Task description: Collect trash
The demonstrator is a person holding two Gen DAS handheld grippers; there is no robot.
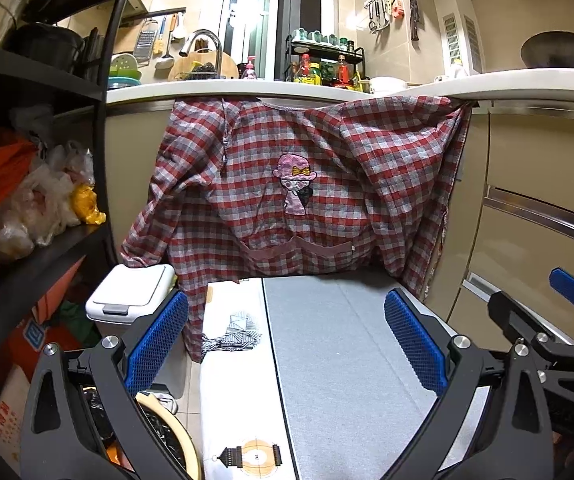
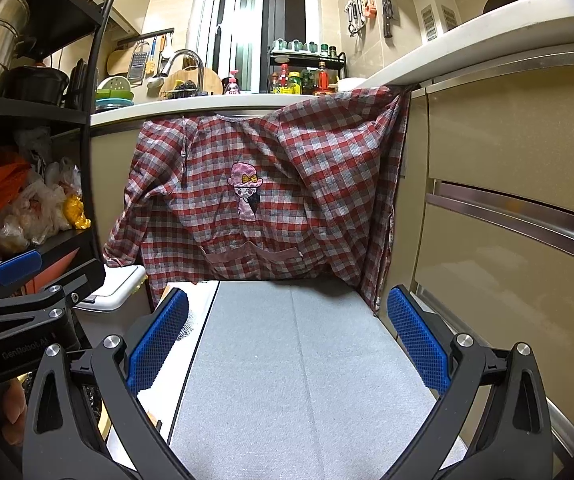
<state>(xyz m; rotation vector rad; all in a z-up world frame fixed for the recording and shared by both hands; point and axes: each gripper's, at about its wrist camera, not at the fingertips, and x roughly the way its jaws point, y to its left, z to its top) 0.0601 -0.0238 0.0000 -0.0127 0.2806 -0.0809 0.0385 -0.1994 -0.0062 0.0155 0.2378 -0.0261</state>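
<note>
My left gripper [image 1: 287,344] is open over a grey mat [image 1: 339,360], its blue pads [image 1: 159,344] wide apart with nothing between them. My right gripper [image 2: 287,344] is open too and holds nothing above the same grey mat [image 2: 287,380]. A white lidded bin [image 1: 131,296] stands on the floor to the left, also seen as the white bin [image 2: 111,292]. A round bin with a cream rim and black liner [image 1: 175,432] shows at lower left. A black-and-white striped patch [image 1: 233,332] lies on the white cloth [image 1: 239,400]; I cannot tell whether it is print or scrap.
A red checked smock [image 1: 307,184] hangs from the counter edge [image 1: 287,90] straight ahead. Black shelves with plastic bags [image 1: 43,200] stand on the left, beige cabinet drawers [image 2: 507,200] on the right. Each gripper shows in the other's view: right gripper [image 1: 535,300], left gripper [image 2: 47,274].
</note>
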